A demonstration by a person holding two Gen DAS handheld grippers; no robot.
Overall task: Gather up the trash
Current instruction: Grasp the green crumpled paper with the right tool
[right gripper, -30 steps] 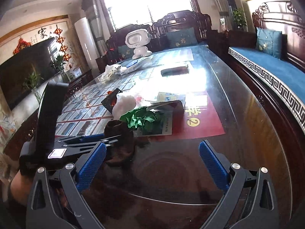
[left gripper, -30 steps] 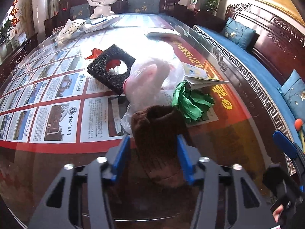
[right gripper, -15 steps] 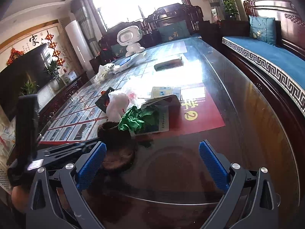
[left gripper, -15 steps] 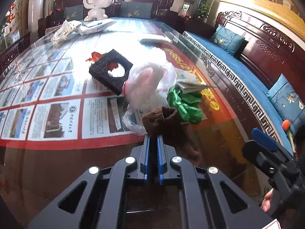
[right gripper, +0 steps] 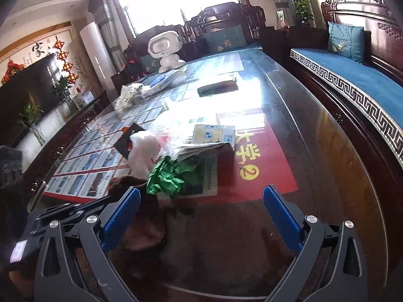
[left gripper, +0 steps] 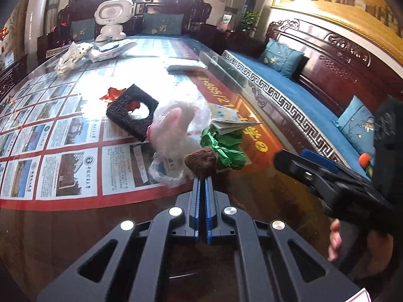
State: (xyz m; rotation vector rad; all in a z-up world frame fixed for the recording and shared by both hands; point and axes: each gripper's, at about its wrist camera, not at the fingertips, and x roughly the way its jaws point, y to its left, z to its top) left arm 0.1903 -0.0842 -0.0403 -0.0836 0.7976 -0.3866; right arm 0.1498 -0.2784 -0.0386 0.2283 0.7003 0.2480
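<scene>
Left gripper (left gripper: 201,180) has its blue fingers (left gripper: 195,201) pinched together, and a brown sock (left gripper: 201,161) bunches up right at their tips, gripped there. In the right wrist view that sock (right gripper: 143,226) hangs as a dark brown mass beside the left gripper's black frame, low over the glass-topped table (right gripper: 327,176); whether its end touches the glass, I can't tell.

Right gripper (right gripper: 201,201) sits with its fingers (right gripper: 282,216) spread wide and nothing between them, pointing out over the dark wood end of the table. From the left wrist view, the right gripper (left gripper: 314,166) comes in from the right edge, a hand (left gripper: 357,246) wrapped round its handle.

Just beyond the sock lies the pile: a crumpled green wrapper (left gripper: 224,148), touching a clear plastic bag (left gripper: 173,130) on its left. A folded leaflet (left gripper: 231,123) rests just behind the green wrapper. A black foam square (left gripper: 131,113) with a round hole sits further left, its corner under the bag, and a red scrap (left gripper: 112,94) peeks from behind it.

Far end of the table: a white toy robot (left gripper: 112,17), a white spotted bag (left gripper: 71,56), and a flat white packet (left gripper: 110,49) near it. A dark case (right gripper: 217,88) lies well apart, towards the right edge. Blue-cushioned bench (left gripper: 302,100) runs along the right side.
</scene>
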